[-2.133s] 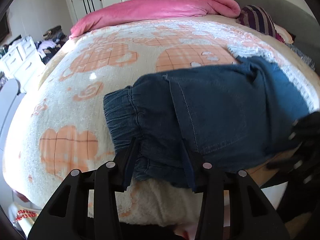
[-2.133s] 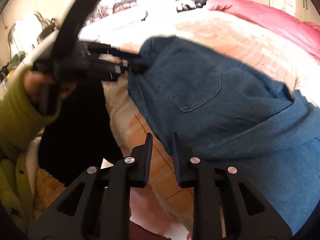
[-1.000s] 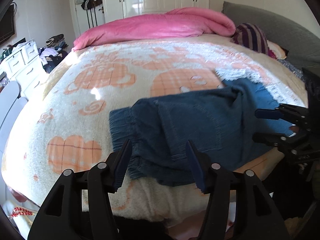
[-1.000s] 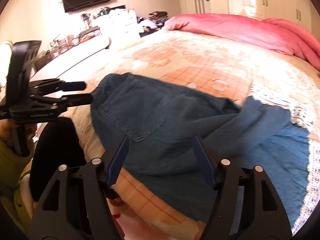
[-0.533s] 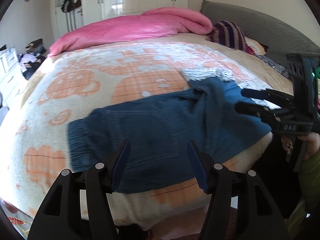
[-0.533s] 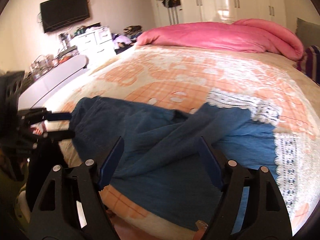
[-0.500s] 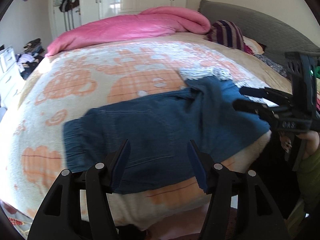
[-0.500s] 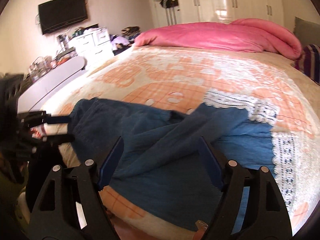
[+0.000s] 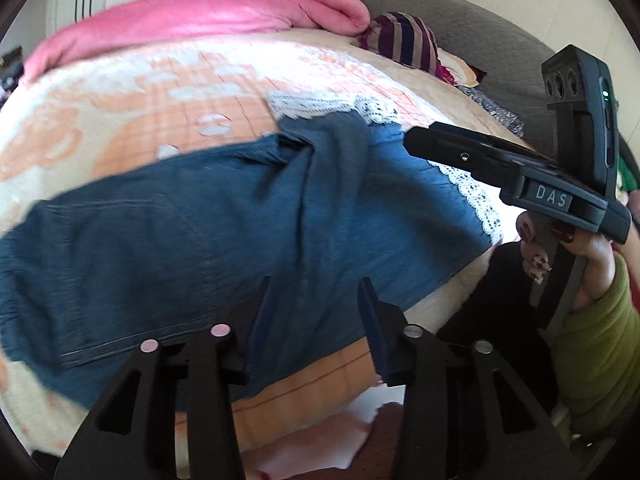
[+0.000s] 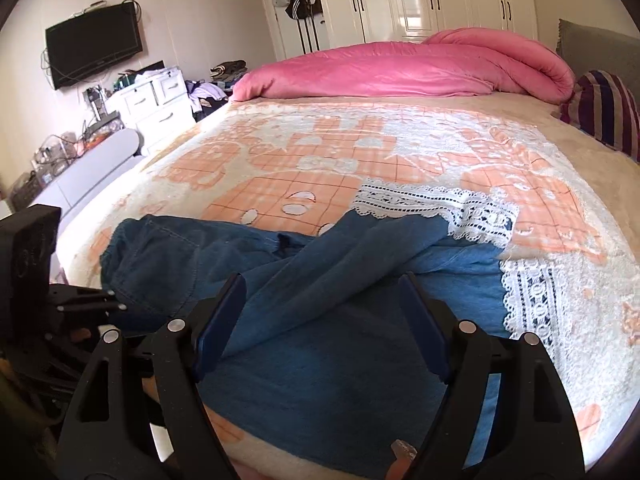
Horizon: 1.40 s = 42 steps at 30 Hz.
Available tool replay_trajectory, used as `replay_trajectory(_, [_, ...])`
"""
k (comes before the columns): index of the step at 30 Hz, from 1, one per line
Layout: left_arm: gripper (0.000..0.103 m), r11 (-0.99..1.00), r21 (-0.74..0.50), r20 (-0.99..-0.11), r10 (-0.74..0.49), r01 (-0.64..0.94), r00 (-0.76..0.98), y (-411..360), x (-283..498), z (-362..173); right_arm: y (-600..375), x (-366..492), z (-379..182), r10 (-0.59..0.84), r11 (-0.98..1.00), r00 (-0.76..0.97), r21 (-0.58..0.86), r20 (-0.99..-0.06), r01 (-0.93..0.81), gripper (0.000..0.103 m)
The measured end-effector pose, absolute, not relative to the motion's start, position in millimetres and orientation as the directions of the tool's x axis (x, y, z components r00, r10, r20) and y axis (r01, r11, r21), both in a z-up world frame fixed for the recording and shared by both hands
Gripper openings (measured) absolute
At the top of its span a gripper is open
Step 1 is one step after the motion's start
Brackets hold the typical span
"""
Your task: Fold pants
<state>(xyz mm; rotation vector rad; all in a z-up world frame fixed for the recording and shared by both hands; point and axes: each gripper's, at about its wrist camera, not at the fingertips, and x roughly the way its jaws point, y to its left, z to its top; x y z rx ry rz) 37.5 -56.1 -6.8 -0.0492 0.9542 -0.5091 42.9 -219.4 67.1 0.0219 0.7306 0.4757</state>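
Pants [image 9: 192, 240] of blue denim lie along the near edge of the bed [image 10: 420, 148], their long axis running parallel to that edge. The waist end, with its stitched seams, points toward the bed's left near corner; the leg ends, trimmed with white lace [image 10: 532, 292], point toward the right. One leg is folded diagonally across the other, so that its lace hem [image 10: 424, 204] lies farther in from the edge, toward the middle of the bed. The lower margin of the denim hangs slightly over the near edge.

Left tongs [image 9: 316, 320] hover above the near edge over the middle of the garment, fingers apart, clamping nothing. Right tongs [image 10: 320, 324] hover over the leg section, fingers [image 10: 218, 320] spread wide, also empty. In the left wrist view the right tongs [image 9: 416, 142] appear from the side, held by a hand [image 9: 560, 248] in a green sleeve [image 9: 596, 344], above the lace end of the pants; in the right wrist view the left tongs [image 10: 116, 300] appear beside the waist end.

A peach-patterned blanket [image 10: 280, 168] covers the bed. A pink duvet [image 10: 400, 68] is bunched along the far edge, and a striped pillow [image 10: 604, 108] sits at the far right corner. A television [image 10: 94, 50] hangs on the wall, above a white dresser [image 10: 156, 104].
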Motion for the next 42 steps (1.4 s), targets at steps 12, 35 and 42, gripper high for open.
replay_trajectory(12, [0.035, 0.848, -0.402, -0.750, -0.521, 0.346, 0.407, -77.8, 90.6, -34.1, -193.1, 121.9, 64.4, 0.369, 0.898, 0.594, 0.109, -0.715, -0.426, 0.071])
replay_trajectory(35, [0.011, 0.782, -0.439, -0.674, -0.612, 0.442, 0.415, -86.4, 72.4, -32.3, -224.3, 208.0, 42.5, 0.264, 0.958, 0.563, 0.145, -0.783, -0.247, 0.005])
replay_trajectory(42, [0.035, 0.798, -0.424, -0.673, -0.595, 0.429, 0.441, -84.6, 72.7, -27.4, -316.4, 139.7, 73.5, 0.289, 0.954, 0.643, 0.269, -0.709, -0.133, 0.005])
